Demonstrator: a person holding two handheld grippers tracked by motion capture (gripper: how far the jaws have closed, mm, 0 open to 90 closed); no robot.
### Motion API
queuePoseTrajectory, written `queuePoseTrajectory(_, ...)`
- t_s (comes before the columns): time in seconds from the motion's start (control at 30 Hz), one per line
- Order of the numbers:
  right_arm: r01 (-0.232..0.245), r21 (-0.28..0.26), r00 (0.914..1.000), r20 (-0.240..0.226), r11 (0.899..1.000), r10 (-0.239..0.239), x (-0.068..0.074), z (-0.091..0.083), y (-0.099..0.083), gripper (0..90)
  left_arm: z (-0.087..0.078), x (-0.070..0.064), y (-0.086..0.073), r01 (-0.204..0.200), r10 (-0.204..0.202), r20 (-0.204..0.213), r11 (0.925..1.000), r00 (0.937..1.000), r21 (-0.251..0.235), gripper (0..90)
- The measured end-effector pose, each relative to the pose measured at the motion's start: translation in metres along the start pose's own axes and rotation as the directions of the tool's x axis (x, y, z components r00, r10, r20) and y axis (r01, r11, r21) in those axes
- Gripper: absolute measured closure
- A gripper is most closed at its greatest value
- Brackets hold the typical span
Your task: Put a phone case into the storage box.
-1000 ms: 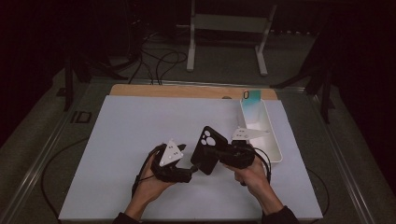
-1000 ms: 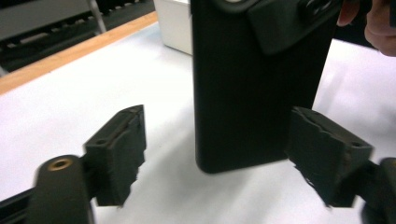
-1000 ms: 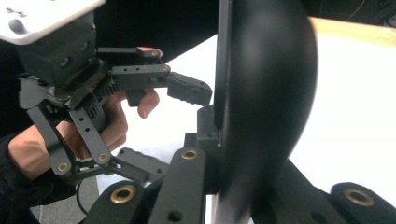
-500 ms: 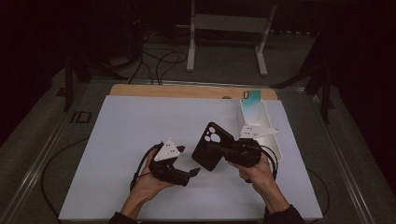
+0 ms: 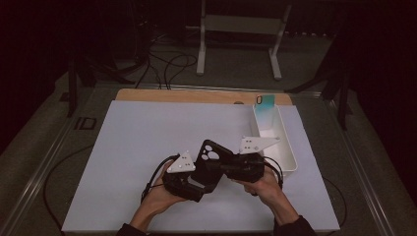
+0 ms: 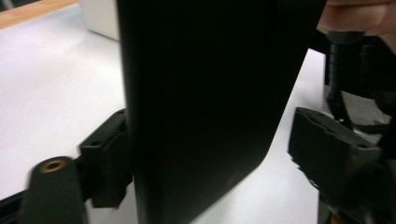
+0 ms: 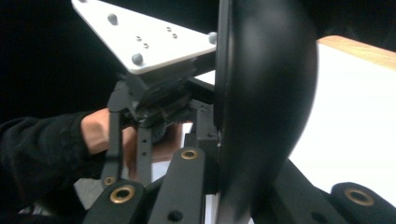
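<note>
two grippers meet at one black phone case (image 5: 210, 164), which is held tilted above the white mat (image 5: 147, 142), near the mat's front edge and well short of the white bin (image 5: 287, 157) at the mat's right side. the camera cutout of the case faces up and away from the person.

right gripper (image 5: 223, 169): in the right gripper view the case (image 7: 261, 112) stands edge-on between the two jaws, which press on it. judged closed on the case.

left gripper (image 5: 196, 184): in the left gripper view the case (image 6: 205, 107) hangs between the jaws, with a clear gap on the right side; the left jaw looks near or touching, but contact cannot be confirmed. judged open around the case.

a second, pale teal item (image 5: 266, 104) stands at the far end of the bin.

step in hand, as a judgement: a transfer or two-handed hold of the case, with the right gripper carrying the load.

next move calls for: closing the left jaws squarely on the lower edge of the case before the right gripper lets go, and keeping the case clear of the mat.
</note>
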State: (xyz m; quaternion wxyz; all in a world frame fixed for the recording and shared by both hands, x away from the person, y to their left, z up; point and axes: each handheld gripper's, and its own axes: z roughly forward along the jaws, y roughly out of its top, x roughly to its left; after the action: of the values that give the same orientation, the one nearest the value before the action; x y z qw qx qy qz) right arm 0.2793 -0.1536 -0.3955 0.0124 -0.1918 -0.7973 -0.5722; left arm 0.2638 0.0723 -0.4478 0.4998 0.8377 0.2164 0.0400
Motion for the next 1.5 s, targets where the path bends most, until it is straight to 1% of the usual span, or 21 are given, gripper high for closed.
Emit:
queuePoseTrajectory(0.1,0.018,0.009,0.9995,-0.026,1.000,-0.018,0.002,0.003,0.000,87.0,0.000,0.000,0.000,-0.001,0.001,0.034,0.9999,0.9994,-0.014,27.9)
queuePoseTrajectory(0.17,0.023,0.013,0.9995,-0.021,1.000,-0.023,0.002,0.004,0.000,86.9,0.000,-0.001,-0.001,-0.004,0.005,0.040,0.9999,0.9992,-0.012,35.6)
queuePoseTrajectory(0.2,0.029,0.018,0.9993,-0.023,0.999,-0.029,0.002,0.004,0.000,86.9,0.000,-0.001,-0.001,-0.008,0.008,0.036,0.9999,0.9993,-0.013,35.6)
queuePoseTrajectory(0.27,0.036,0.026,0.9993,-0.015,0.999,-0.035,0.000,0.003,0.000,86.8,-0.001,0.001,-0.002,0.001,0.000,0.051,0.9999,0.9987,-0.017,43.8)
queuePoseTrajectory(0.3,0.036,0.026,0.9993,-0.015,0.999,-0.035,0.000,0.003,0.000,86.8,-0.002,0.002,-0.002,0.003,-0.001,0.059,0.9998,0.9982,-0.020,43.8)
queuePoseTrajectory(0.37,0.053,0.041,0.9984,0.018,0.998,-0.054,-0.002,-0.001,0.000,85.9,-0.005,0.005,-0.003,0.009,-0.008,0.070,0.9998,0.9975,-0.019,54.7)
queuePoseTrajectory(0.5,0.061,0.058,0.9976,0.029,0.996,-0.063,-0.004,-0.003,0.001,82.6,-0.004,0.005,-0.003,0.012,-0.011,0.074,0.9999,0.9972,-0.005,64.8)
queuePoseTrajectory(0.53,0.070,0.071,0.9967,0.038,0.995,-0.072,-0.003,-0.003,0.001,80.9,-0.002,0.005,-0.004,0.011,-0.012,0.075,0.9999,0.9971,0.009,64.8)
queuePoseTrajectory(0.6,0.093,0.092,0.9941,0.047,0.991,-0.097,-0.004,-0.003,0.001,76.5,-0.001,0.005,-0.005,0.011,-0.012,0.075,0.9998,0.9971,0.016,71.0)
queuePoseTrajectory(0.67,0.090,0.093,0.9939,0.055,0.992,-0.095,-0.005,-0.003,0.001,70.8,-0.001,0.005,-0.004,0.015,-0.017,0.087,0.9997,0.9961,0.017,76.0)
queuePoseTrajectory(0.73,0.087,0.092,0.9939,0.059,0.992,-0.093,-0.006,-0.003,0.001,69.2,-0.001,0.005,-0.004,0.018,-0.019,0.091,0.9997,0.9956,0.016,77.5)
queuePoseTrajectory(0.77,0.080,0.083,0.9946,0.060,0.993,-0.085,-0.007,-0.003,0.001,62.9,-0.002,0.005,-0.004,0.021,-0.022,0.093,0.9997,0.9954,0.015,83.4)
queuePoseTrajectory(0.93,0.082,0.080,0.9937,0.070,0.993,-0.087,-0.006,-0.002,0.001,57.0,-0.002,0.005,-0.004,0.020,-0.020,0.070,0.9998,0.9974,0.005,84.7)
queuePoseTrajectory(0.97,0.075,0.078,0.9939,0.075,0.994,-0.081,-0.006,0.001,0.002,50.9,-0.002,0.004,-0.004,0.015,-0.015,0.066,0.9999,0.9977,0.002,85.1)
queuePoseTrajectory(1.1,0.052,0.077,0.9950,0.081,0.996,-0.059,-0.006,0.004,0.002,38.6,-0.003,0.003,-0.003,0.000,0.000,0.048,1.0000,0.9988,-0.003,85.8)
queuePoseTrajectory(1.2,0.043,0.080,0.9921,0.114,0.996,-0.052,-0.006,0.005,0.002,28.5,-0.006,0.004,-0.003,0.006,-0.005,0.030,0.9999,0.9995,-0.013,85.9)
queuePoseTrajectory(1.3,0.030,0.076,0.9914,0.125,0.997,-0.039,-0.008,0.003,0.001,24.0,-0.010,0.006,-0.002,0.014,-0.014,-0.007,0.9995,0.9999,-0.028,85.9)
queuePoseTrajectory(1.33,0.030,0.076,0.9914,0.125,0.997,-0.039,-0.008,0.003,0.001,24.0,-0.010,0.006,-0.002,0.014,-0.014,-0.007,0.9995,0.9999,-0.028,85.9)
queuePoseTrajectory(1.37,0.008,0.064,0.9901,0.139,0.998,-0.017,-0.009,0.000,0.000,21.7,-0.013,0.007,-0.002,0.023,-0.023,-0.021,0.9990,0.9995,-0.038,85.8)
queuePoseTrajectory(1.4,0.010,0.062,0.9893,0.144,0.998,-0.018,-0.010,-0.001,0.000,20.8,-0.014,0.007,-0.002,0.020,-0.021,-0.038,0.9991,0.9991,-0.038,85.9)
queuePoseTrajectory(1.5,0.001,0.052,0.9875,0.158,0.999,-0.009,-0.011,-0.003,-0.001,19.5,-0.015,0.008,-0.002,0.030,-0.032,-0.052,0.9987,0.9982,-0.041,85.8)
